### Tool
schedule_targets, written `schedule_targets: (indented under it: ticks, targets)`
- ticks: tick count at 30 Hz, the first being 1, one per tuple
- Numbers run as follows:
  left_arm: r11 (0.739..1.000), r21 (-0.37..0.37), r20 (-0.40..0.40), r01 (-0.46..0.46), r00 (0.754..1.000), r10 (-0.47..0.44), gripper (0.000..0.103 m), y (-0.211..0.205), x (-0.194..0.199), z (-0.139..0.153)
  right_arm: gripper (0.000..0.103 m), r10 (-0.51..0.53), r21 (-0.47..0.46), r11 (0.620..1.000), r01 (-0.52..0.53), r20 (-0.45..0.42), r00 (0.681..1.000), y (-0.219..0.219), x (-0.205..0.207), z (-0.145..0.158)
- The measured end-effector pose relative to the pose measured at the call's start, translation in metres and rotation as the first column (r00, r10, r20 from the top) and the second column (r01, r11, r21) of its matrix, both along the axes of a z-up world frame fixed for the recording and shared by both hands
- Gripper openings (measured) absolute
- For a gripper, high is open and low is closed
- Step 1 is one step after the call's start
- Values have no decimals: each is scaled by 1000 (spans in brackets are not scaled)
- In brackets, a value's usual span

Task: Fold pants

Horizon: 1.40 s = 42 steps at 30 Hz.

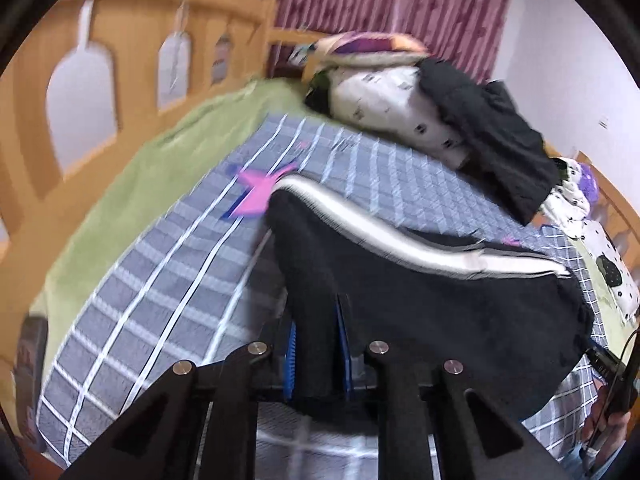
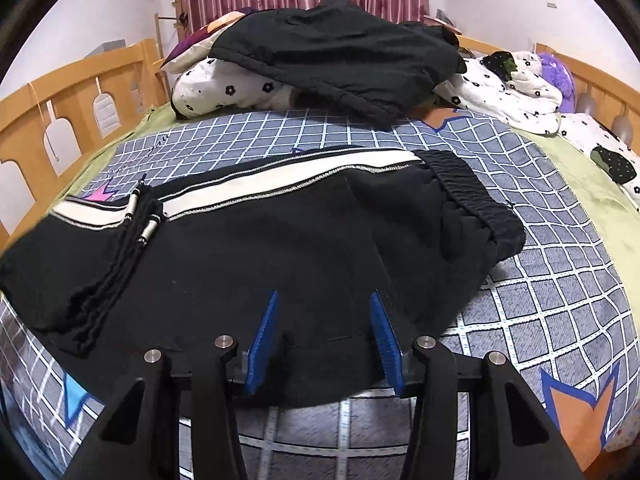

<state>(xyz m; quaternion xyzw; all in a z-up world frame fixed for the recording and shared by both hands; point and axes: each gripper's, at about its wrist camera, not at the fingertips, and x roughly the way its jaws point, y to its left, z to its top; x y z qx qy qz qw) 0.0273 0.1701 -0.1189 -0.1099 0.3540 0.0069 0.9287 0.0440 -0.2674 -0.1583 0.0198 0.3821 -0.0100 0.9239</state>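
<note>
The left hand-held gripper (image 1: 318,344) is clenched on the black pants (image 1: 420,280); the right hand-held gripper (image 2: 323,340) straddles their edge, released, on the bed (image 2: 560,280).

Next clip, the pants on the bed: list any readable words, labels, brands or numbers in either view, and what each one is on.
No legible text in either view.
Grid bedsheet: a faint script-like scribble near its far left corner, too small to read.
Black pants: white side stripe only, no visible label or logo.
Flowered quilt: flower prints, no lettering.
Left wrist view: motion-blurred; the dark marks on the quilt cannot be read as text.
</note>
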Motion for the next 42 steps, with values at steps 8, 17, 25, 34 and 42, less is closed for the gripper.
schedule_targets:
  ticks: [8, 17, 25, 34, 42]
  targets:
    - [986, 61, 111, 152, 981, -158, 15, -128, 12, 55, 46, -18, -25, 1000, 19, 8, 1000, -28, -18, 20]
    - [909, -81, 17, 409, 912, -409, 15, -264, 28, 1, 46, -111, -118, 986, 114, 29, 993, -87, -65, 41]
    - [879, -120, -92, 462, 876, -473, 20, -278, 19, -34, 46, -153, -66, 986, 152, -15, 988, -111, -79, 35]
    - [922, -46, 22, 385, 923, -385, 65, -171, -31, -6, 60, 17, 26, 1000, -18, 17, 1000, -42, -43, 41]
    - [949, -86, -116, 302, 943, -311, 65, -116, -41, -52, 62, 168, 243, 959, -145, -79, 983, 18, 16, 6]
